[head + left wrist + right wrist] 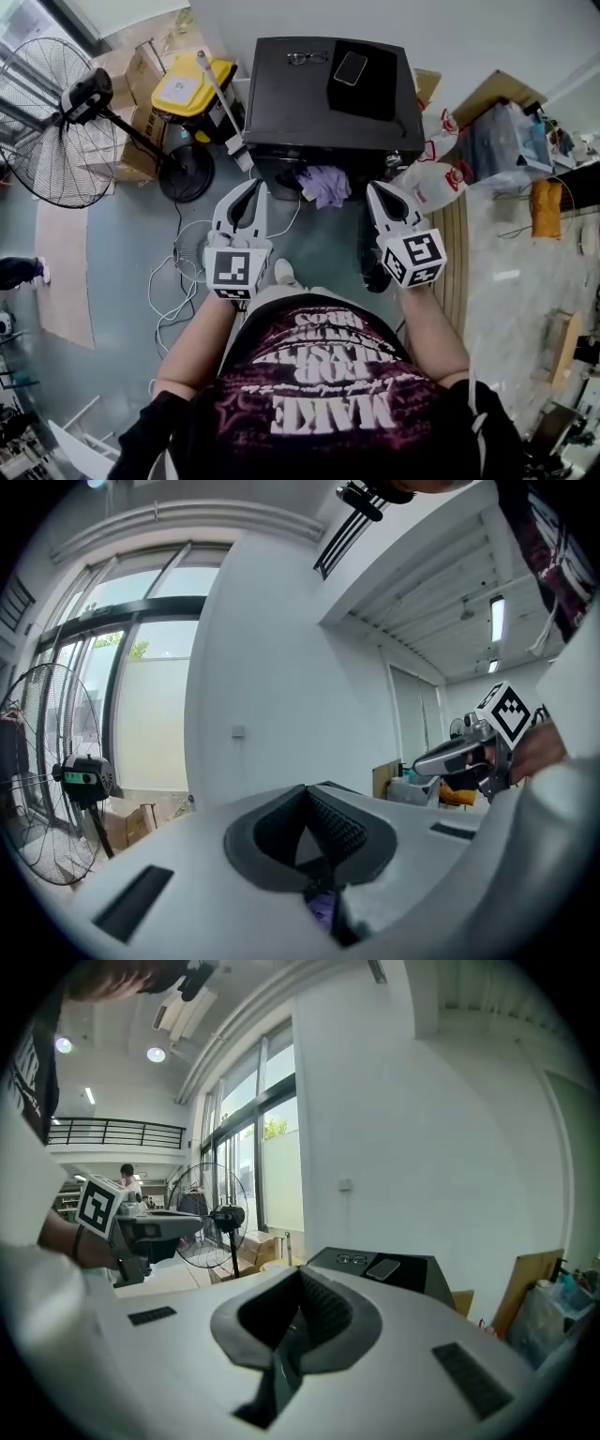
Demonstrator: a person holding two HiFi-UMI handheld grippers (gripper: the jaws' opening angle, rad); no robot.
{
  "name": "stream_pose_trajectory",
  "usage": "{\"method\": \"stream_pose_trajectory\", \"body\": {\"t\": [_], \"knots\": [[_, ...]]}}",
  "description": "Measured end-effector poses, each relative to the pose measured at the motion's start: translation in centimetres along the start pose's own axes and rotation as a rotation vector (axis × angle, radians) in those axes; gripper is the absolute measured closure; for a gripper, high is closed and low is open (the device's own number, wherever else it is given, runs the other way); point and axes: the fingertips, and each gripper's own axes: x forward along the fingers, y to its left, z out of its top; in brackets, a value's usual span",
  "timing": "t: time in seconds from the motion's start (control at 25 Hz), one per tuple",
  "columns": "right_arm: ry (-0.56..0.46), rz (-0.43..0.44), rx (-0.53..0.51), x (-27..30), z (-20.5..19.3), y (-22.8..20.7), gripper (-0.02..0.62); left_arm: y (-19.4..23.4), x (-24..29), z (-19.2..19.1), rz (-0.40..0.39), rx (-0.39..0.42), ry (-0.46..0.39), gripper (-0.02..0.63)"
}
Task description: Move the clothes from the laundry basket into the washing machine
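Observation:
The black washing machine [323, 98] stands ahead of me, with glasses and a phone on its lid. A purple garment [324, 185] hangs at its front, low between my two grippers and touching neither. My left gripper [250, 192] is shut; in its own view its jaws [307, 799] meet, and a sliver of purple cloth [323, 908] shows low through the slot behind them. My right gripper [382, 195] is shut too, with nothing between its jaws [298, 1285]. Each gripper view also shows the other gripper. No laundry basket is in view.
A standing fan [58, 141] with a round base [187, 173] is at the left, beside a yellow-lidded box [192, 86] and cardboard boxes. White cables [178, 281] lie on the floor. Plastic bags [436, 180] and clutter crowd the right side.

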Motion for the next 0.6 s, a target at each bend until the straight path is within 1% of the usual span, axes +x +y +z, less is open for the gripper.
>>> {"method": "stream_pose_trajectory", "body": {"t": [0.36, 0.6], "knots": [[-0.055, 0.019, -0.030, -2.7, 1.7, 1.0, 0.592, -1.3, -1.8, 2.0, 0.000, 0.019, -0.025, 0.600], [-0.069, 0.027, -0.047, -5.4, 1.7, 1.1, 0.592, -3.7, -3.0, 2.0, -0.020, 0.008, -0.012, 0.601]]}}
